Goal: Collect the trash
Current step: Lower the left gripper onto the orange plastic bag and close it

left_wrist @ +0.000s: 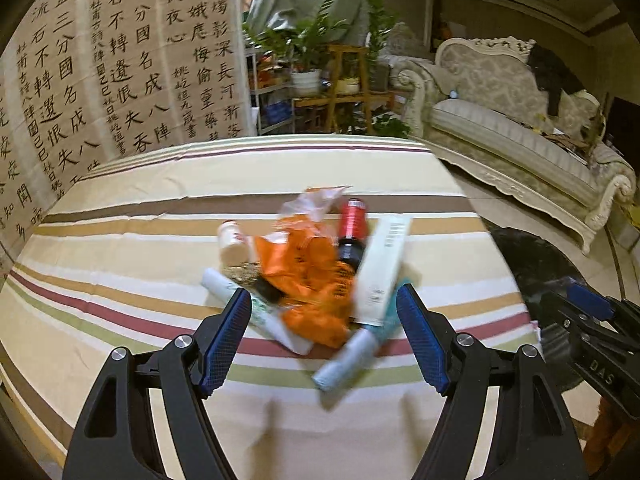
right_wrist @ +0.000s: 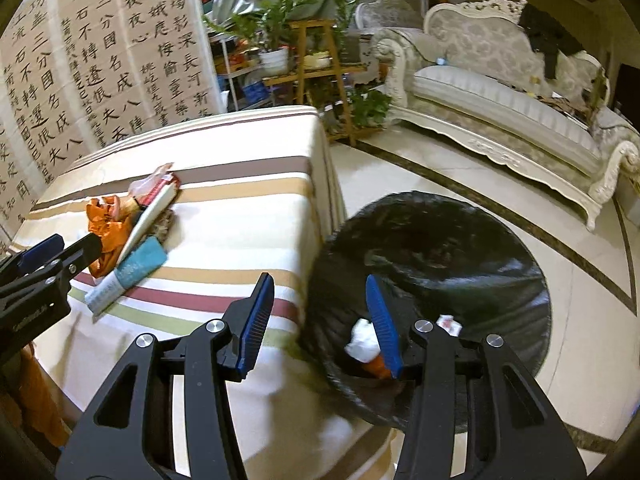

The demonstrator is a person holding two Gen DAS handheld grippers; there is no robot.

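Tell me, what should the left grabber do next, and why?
Probably ease the left gripper down onto the orange wrapper on top of the trash pile and pinch it. Its fingers are spread wide with nothing between them, hovering over the pile on the striped tablecloth, and the black trash bag waits open beside the table.

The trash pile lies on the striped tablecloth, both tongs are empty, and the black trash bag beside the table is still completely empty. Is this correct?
Not quite. The black trash bag is not empty: the right wrist view shows white crumpled paper and an orange scrap inside. The rest holds: the pile lies on the striped tablecloth, and both tongs are empty.
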